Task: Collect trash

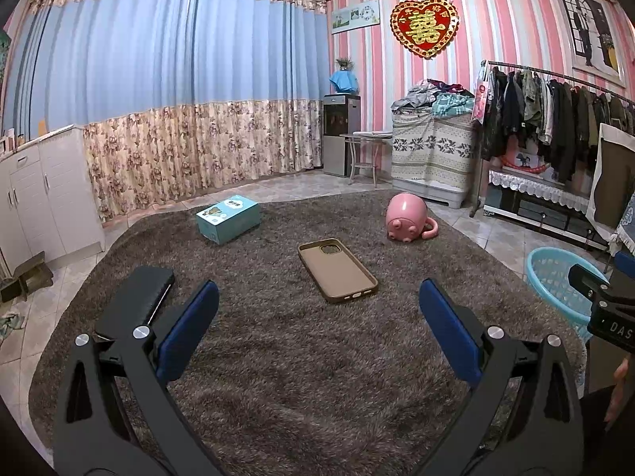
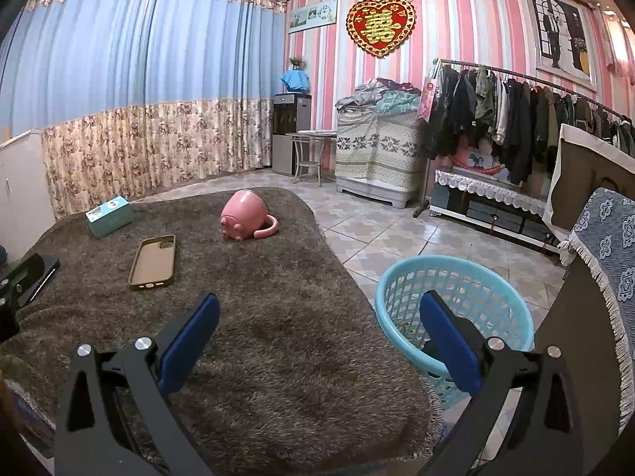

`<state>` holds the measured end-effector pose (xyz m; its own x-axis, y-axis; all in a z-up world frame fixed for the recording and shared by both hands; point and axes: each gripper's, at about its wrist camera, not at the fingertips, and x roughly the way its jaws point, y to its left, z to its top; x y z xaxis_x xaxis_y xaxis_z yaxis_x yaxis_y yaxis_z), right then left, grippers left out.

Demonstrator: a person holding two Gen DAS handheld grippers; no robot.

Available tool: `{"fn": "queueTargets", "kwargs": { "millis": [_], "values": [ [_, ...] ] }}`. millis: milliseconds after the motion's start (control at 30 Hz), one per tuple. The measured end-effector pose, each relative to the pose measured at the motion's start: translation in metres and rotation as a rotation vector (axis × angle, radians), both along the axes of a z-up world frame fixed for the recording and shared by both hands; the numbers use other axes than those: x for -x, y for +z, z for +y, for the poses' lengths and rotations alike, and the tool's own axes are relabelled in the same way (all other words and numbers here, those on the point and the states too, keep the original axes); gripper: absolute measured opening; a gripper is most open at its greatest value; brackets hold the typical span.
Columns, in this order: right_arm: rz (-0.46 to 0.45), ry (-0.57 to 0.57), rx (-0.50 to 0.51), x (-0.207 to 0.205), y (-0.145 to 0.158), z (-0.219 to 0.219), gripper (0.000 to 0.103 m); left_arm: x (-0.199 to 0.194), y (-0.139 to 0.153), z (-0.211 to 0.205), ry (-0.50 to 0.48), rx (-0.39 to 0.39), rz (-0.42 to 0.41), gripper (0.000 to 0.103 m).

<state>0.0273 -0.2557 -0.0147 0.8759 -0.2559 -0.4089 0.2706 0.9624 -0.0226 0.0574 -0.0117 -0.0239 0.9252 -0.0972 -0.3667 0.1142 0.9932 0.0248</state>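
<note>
Both grippers, left gripper and right gripper, hover low over the shaggy rug, jaws spread wide, holding nothing. Looks like pre-pick stage: phone case, teal box, tipped pink mug and a black case lie on the rug. Blue basket sits just off the rug's right edge; next move likely needs reaching forward to the phone case.

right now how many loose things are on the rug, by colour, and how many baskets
Pink: 1, the mug lying tipped over
Teal: 1, the box
Tan: 1, the phone case, open side up
Black: 1, the flat case
Light blue basket: 1, on the tiles beside the rug
Total: 5
</note>
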Motion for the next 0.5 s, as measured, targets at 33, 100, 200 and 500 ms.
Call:
{"fn": "queueTargets", "kwargs": {
  "millis": [33, 100, 200, 500],
  "values": [
    [0.0, 0.0, 0.0, 0.0, -0.0001, 0.0002, 0.099, -0.0001, -0.0001, -0.0001, 0.0, 0.001, 0.0, 0.098],
    [0.0, 0.0, 0.0, -0.0003, -0.0003, -0.0006, 0.099, 0.0, -0.0001, -0.0001, 0.0, 0.001, 0.001, 0.098],
    [-0.001, 0.0, 0.001, -0.0002, -0.0002, -0.0006, 0.099, 0.0001, 0.0003, -0.0004, 0.001, -0.002, -0.002, 0.098],
    [0.0, 0.0, 0.0, -0.0004, -0.0003, 0.0006, 0.099, -0.0003, 0.0004, -0.0017, 0.003, -0.008, -0.003, 0.098]
  ]
}}
